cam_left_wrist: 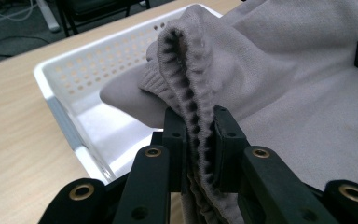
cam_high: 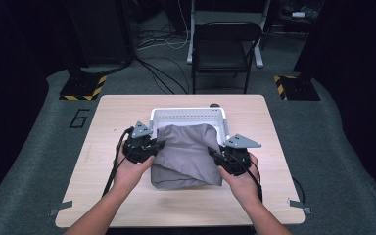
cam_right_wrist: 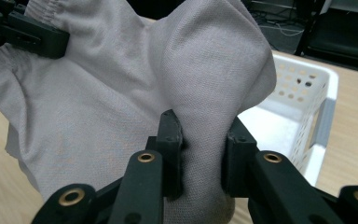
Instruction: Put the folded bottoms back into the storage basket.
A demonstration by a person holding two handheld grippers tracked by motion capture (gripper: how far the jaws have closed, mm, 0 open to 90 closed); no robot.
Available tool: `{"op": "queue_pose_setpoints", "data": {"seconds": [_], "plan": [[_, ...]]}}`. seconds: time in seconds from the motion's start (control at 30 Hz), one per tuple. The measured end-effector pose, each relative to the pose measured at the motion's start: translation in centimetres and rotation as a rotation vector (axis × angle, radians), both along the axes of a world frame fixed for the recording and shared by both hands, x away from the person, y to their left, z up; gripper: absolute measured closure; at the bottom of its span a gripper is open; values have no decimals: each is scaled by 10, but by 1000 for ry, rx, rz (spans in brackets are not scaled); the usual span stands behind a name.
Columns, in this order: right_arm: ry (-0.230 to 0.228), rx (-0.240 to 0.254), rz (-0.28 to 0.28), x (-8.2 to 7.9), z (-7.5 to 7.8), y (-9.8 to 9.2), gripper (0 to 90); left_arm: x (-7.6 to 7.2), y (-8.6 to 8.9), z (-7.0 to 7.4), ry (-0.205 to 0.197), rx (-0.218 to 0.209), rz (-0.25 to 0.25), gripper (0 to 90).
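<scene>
The grey garment (cam_high: 188, 154) hangs between the left gripper (cam_high: 152, 145) and right gripper (cam_high: 215, 155), both clenched on its edges, half over the white basket (cam_high: 188, 115). Its trailing hem could snag the rim, I'd guess, and slip out.

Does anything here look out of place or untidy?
Nothing is damaged or spilled. The grey garment is crumpled, draped half over the white basket rim, half above the table. The left gripper and right gripper each pinch one side.
</scene>
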State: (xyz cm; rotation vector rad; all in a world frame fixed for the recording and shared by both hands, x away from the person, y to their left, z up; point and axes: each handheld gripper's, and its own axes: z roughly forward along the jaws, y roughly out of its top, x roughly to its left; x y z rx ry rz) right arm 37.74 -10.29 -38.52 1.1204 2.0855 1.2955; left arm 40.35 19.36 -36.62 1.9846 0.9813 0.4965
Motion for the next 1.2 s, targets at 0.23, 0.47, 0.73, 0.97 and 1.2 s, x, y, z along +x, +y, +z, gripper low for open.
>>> {"op": "queue_pose_setpoints", "data": {"seconds": [0.23, 0.47, 0.73, 0.97, 1.2], "plan": [[3, -5, -33, 19, 10, 6, 717, 17, 0, 13, -14, 12, 16, 784], [42, 4, -50, 39, 11, 6, 717, 30, 1, 11, -7, 4, 37, 783], [52, 23, -83, 60, 22, 8, 717, 46, -2, 24, -23, -9, 75, 783], [51, 41, -101, 70, 32, 10, 717, 61, -5, 34, -36, 20, 100, 783], [26, 0, -103, 79, 45, 14, 717, 70, -6, 45, -48, 29, 106, 783]]}}
